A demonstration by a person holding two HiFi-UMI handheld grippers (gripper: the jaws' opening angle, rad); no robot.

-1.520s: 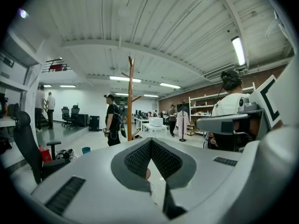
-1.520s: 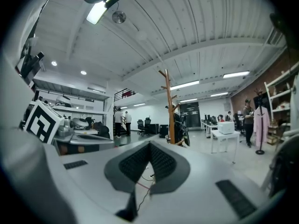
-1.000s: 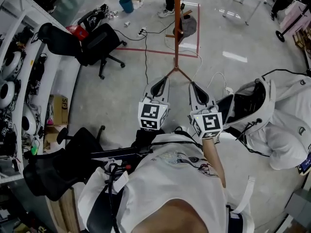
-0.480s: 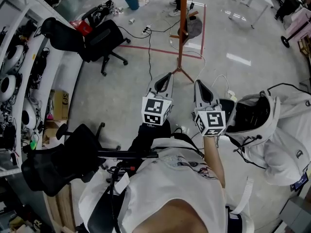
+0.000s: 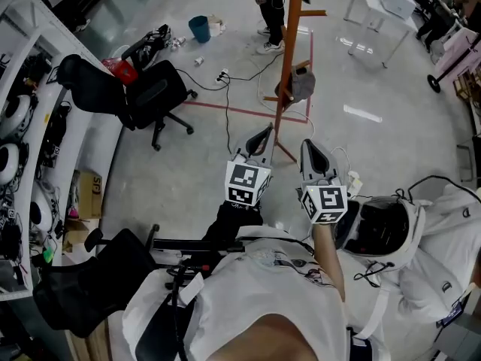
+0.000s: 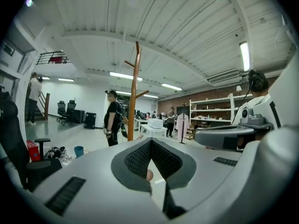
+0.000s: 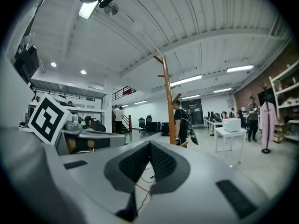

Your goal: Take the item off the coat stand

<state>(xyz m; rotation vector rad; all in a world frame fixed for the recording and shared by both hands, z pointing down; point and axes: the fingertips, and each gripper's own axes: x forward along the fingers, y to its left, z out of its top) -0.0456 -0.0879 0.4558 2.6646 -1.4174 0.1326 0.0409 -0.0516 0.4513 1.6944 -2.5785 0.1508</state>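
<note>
A tall orange-brown wooden coat stand (image 5: 286, 59) rises from the floor ahead, inside a red-taped square. A grey cap (image 5: 301, 84) hangs on a low peg on its right side. My left gripper (image 5: 264, 131) is held level with its tips just left of the pole's foot in the head view. My right gripper (image 5: 309, 145) is beside it on the right. Both are shut and empty. In the left gripper view the stand (image 6: 135, 92) is some way off, as it is in the right gripper view (image 7: 166, 101). The cap does not show in either.
A person in black (image 5: 272, 6) stands just behind the stand. A black office chair (image 5: 150, 89), a blue bucket (image 5: 199, 28) and floor cables (image 5: 225, 74) lie to the left. A white table (image 5: 376, 2) is at the back right. A white hooded suit (image 5: 421, 239) is close on my right.
Both grippers have moved forward together towards the coat stand. The stand and its cap now appear nearer and larger in the head view. The jaws stay shut.
</note>
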